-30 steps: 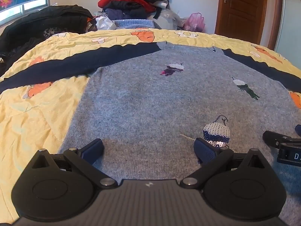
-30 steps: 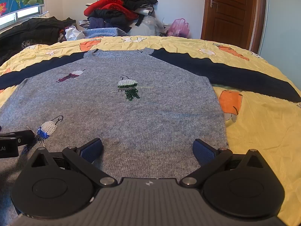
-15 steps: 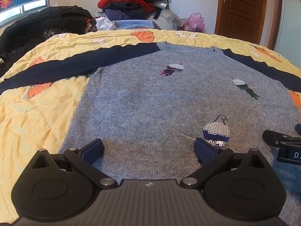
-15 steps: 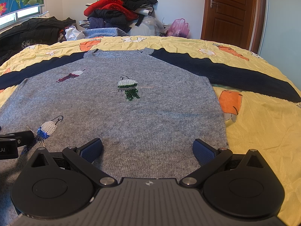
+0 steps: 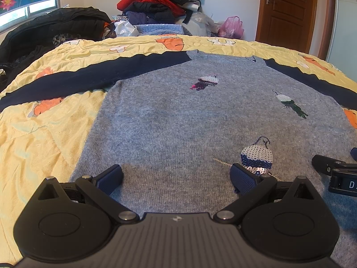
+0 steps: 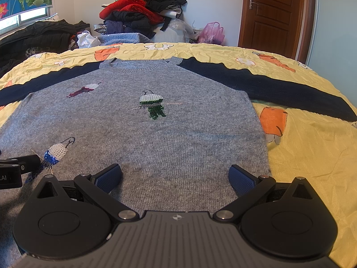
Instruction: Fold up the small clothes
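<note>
The grey knitted sweater with navy sleeves [image 5: 178, 120] lies flat on the yellow bedspread [image 5: 44, 138], collar at 12 o'clock. Both the left hand-held gripper [image 5: 176, 176] and the right hand-held gripper [image 6: 175, 176] hover wide open and empty over the hem; each should pinch a hem corner evenly before folding toward 12 o'clock

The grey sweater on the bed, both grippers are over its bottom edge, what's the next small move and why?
Probably lower both and pinch the hem. The grey sweater lies flat and unfolded on the yellow quilt, navy sleeves spread out. The left gripper and right gripper are both open over its near edge, holding nothing, so gripping comes before any fold.
</note>
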`<state>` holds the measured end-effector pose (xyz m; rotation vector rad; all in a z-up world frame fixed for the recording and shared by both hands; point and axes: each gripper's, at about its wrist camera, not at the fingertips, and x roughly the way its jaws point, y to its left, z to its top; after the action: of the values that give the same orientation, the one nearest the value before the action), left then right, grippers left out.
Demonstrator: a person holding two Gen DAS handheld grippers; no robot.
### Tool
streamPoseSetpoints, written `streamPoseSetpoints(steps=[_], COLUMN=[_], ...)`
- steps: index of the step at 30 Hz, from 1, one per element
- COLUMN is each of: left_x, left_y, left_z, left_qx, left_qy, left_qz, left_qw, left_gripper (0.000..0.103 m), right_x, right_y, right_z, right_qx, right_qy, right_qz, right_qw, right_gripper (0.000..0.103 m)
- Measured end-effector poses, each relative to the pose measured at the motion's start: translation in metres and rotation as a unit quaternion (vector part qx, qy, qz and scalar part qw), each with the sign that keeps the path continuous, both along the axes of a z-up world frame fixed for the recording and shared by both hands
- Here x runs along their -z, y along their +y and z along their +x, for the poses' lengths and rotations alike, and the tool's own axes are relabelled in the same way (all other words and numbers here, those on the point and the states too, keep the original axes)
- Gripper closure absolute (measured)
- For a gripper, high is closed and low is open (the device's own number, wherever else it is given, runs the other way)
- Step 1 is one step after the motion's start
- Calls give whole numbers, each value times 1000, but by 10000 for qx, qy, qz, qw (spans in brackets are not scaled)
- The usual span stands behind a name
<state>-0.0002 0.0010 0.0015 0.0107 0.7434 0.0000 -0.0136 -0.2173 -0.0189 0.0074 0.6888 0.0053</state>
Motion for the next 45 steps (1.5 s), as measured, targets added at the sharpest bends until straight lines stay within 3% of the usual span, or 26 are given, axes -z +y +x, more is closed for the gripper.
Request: streamPoseSetpoints(steps=[30,34,37,40,42,45], left_x=[-5,-8,-5,1,2,2], left_y=[-4,-6,-6,-3,1,3], left_z=[18,27,34,39,40,39], left_qx=[35,209,259,230,202,199], left_qy=[34,-79,-159,-127,-157,-181], left_qz=[75,-61,-98,-141,-275,-313], left_qw=[10000,9997,9995,9996,9993,9991], left_gripper=[0,0,0,0,0,0], right_x=[-1,-11,-35,-57,-66,-66], right_y=[1,-7,-34,-91,-142,-228], right_z=[2,4,9,25,40,59], right_qx=[-17,-157,-201,-147,217,1303], right_qy=[41,14,-279,-517,-586,-718], right_qz=[-2,52,461,1411,1904,2487], right_qw=[10000,9999,9983,9885,9797,9571], right_gripper=[0,1,1,1,2,11])
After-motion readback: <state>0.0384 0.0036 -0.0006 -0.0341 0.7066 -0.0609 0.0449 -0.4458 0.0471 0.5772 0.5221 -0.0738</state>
